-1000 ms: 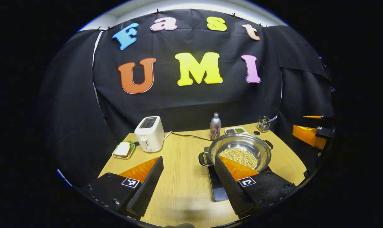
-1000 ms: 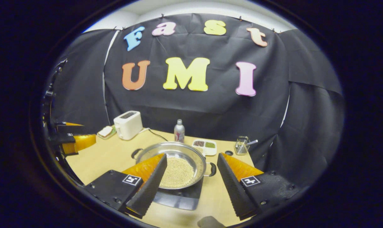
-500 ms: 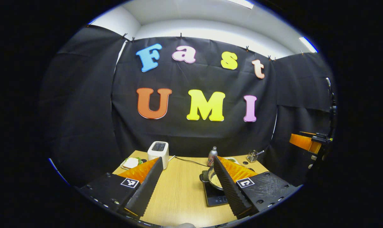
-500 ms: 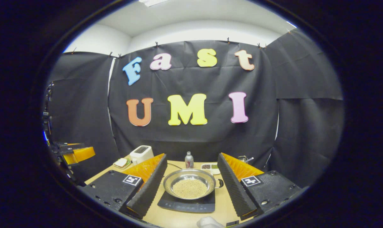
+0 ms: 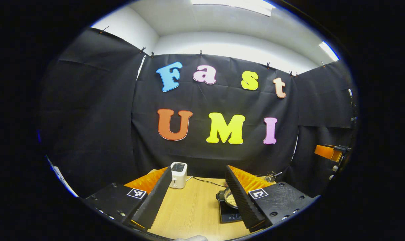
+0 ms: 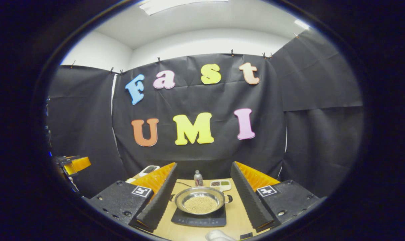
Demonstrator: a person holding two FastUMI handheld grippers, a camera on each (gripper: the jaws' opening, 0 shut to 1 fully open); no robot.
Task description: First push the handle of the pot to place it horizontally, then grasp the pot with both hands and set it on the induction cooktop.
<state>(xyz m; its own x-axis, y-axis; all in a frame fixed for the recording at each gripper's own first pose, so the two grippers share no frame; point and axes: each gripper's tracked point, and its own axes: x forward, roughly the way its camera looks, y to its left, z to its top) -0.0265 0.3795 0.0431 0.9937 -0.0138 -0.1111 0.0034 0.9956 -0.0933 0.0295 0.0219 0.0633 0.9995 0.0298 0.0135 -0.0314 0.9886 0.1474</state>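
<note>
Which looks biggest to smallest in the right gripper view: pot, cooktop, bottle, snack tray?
1. Cooktop and pot: about alike in width, so unranked.
2. Snack tray and bottle: both small and farther back; too close to rank.

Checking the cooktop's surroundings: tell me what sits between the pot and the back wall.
In the right gripper view, a bottle and a small sectioned tray stand on the table behind the pot.

No words or numbers can be read. Each finger of the left gripper [image 5: 199, 167] and right gripper [image 6: 204, 164] bears a square black-and-white coded marker [image 6: 141, 191]. The cooktop [image 6: 199, 221] panel marks, and the label on the bottle [image 6: 198, 179] behind the cooktop, are too small to read.
</note>
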